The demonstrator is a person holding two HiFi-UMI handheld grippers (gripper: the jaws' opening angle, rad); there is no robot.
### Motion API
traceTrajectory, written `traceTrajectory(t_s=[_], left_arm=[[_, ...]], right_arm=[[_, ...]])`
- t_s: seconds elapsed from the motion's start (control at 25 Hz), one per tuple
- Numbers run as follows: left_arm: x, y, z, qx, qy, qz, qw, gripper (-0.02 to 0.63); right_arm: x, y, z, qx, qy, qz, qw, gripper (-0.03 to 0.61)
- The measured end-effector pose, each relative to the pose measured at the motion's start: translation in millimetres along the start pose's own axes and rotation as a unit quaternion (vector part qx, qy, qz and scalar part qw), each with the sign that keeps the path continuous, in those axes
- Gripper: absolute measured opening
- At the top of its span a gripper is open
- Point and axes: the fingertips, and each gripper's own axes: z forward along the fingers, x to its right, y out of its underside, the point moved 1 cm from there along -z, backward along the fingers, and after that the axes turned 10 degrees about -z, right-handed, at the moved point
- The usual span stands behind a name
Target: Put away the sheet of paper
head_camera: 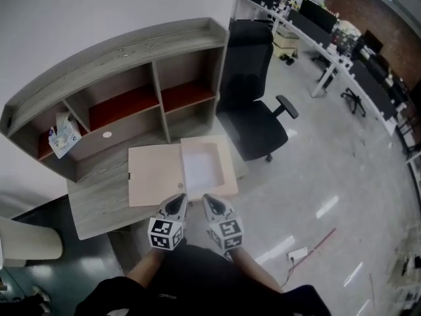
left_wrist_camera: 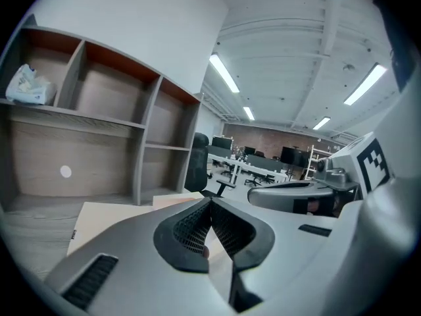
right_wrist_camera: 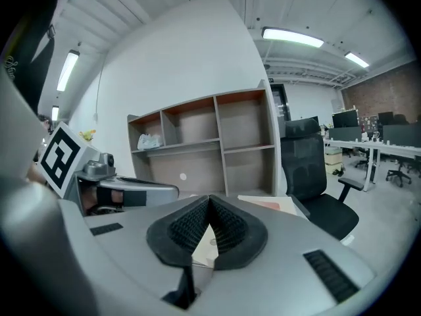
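Observation:
A white sheet of paper (head_camera: 200, 166) lies in the right half of an open beige folder (head_camera: 154, 175) on the grey desk (head_camera: 92, 203). My left gripper (head_camera: 177, 201) and right gripper (head_camera: 212, 201) hang side by side over the desk's near edge, just short of the folder and apart from it. Both are shut with nothing between the pads. In the left gripper view the closed left gripper (left_wrist_camera: 210, 201) points over the folder (left_wrist_camera: 112, 214) toward the shelves. The right gripper view shows the right gripper (right_wrist_camera: 210, 199) shut, with the folder (right_wrist_camera: 271, 205) beyond it.
A wooden shelf unit (head_camera: 125, 78) stands on the back of the desk, with a white packet (head_camera: 64, 134) in its left compartment. A black office chair (head_camera: 253, 107) stands to the right of the desk. A pale chair (head_camera: 29, 242) is at the left; a power strip (head_camera: 297, 253) lies on the floor.

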Motion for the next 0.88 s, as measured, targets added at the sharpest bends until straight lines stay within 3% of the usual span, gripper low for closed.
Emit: traceTrajectory(t_s=[0.4,0.68,0.88], left_arm=[[51.0,18.6,-82.6,0.032,-0.069,0.005,0.9971,0.046],[58.9,6.4,-112.3,0.043,-0.062,0.028,0.9967,0.045],[45.5,-9.4,-123.0,0.043,-0.055,0.025,0.9972,0.046]], right_arm=[[-21.4,-8.9,-77.9,0.065,-0.008,-0.01,0.998,0.017],[-53.1,-20.7,-95.8,0.063,0.001,-0.019,0.998,0.017],[-64.7,-45.0,-94.7,0.064,0.027,-0.063,0.996,0.017]])
